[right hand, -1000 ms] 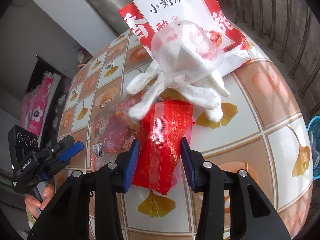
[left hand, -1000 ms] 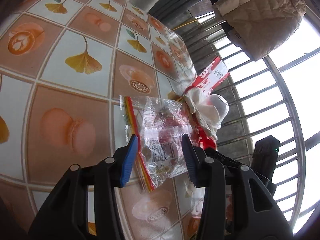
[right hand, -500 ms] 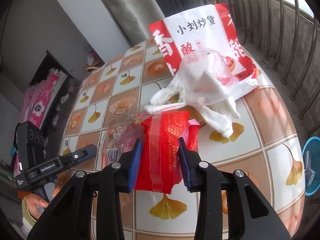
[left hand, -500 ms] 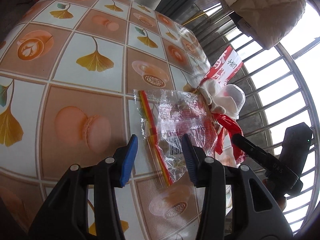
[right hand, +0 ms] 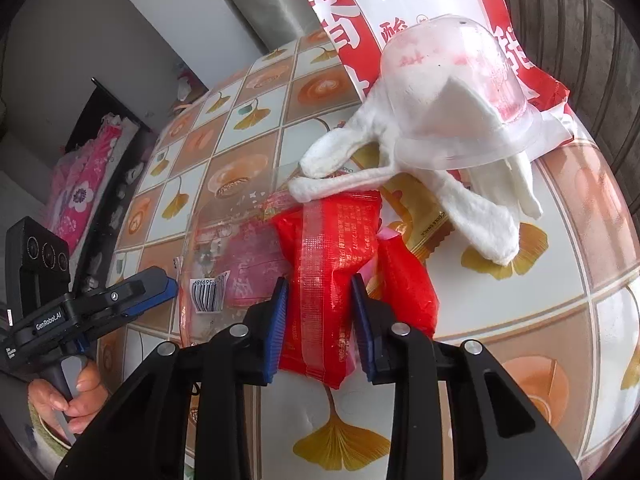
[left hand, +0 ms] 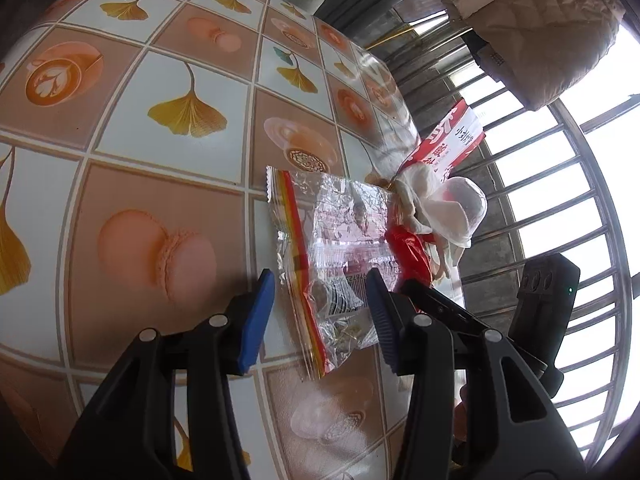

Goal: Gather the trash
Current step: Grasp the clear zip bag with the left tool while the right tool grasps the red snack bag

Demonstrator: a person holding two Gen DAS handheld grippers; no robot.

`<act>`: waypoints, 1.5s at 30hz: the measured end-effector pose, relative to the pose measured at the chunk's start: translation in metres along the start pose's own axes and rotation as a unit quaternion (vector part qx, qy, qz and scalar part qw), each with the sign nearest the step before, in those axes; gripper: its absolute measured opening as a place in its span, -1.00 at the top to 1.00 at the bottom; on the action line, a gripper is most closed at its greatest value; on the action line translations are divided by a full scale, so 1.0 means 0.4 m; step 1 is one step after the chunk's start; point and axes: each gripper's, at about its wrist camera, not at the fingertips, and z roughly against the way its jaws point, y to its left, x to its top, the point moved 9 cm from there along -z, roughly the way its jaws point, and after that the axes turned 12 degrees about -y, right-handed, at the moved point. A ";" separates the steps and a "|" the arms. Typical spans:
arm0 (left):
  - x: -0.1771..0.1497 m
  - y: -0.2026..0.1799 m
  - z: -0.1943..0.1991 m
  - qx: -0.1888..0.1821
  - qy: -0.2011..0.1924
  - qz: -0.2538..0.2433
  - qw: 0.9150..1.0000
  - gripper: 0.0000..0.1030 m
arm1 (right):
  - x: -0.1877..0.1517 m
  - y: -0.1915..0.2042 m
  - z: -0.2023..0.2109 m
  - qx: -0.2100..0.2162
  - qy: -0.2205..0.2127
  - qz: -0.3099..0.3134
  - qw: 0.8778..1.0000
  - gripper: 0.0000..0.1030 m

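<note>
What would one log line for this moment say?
left tool: open, over clear wrapper | right tool: shut on red wrapper | cup, tissue: on table

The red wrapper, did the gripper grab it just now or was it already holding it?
The right gripper closed in over the last second and now pinches the red wrapper. The left gripper stayed open around the clear bag. Cup and tissue stayed put.

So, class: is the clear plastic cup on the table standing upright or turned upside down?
Upside down. In the right wrist view the clear plastic cup has its flat base on top and its wide rim at the bottom, resting over the white cloth.
</note>
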 end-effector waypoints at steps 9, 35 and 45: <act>0.025 -0.019 -0.035 -0.015 -0.004 0.016 1.000 -0.12 | 0.000 -0.008 0.004 0.011 -0.004 -0.002 1.000 0.42; -0.018 -0.077 -0.018 -0.078 -0.002 0.015 0.997 0.81 | 0.001 -0.020 0.019 0.022 -0.006 -0.015 1.000 0.43; 0.003 -0.108 0.041 -0.081 -0.021 -0.038 0.996 0.93 | 0.003 -0.005 0.065 0.026 -0.014 -0.014 0.999 0.45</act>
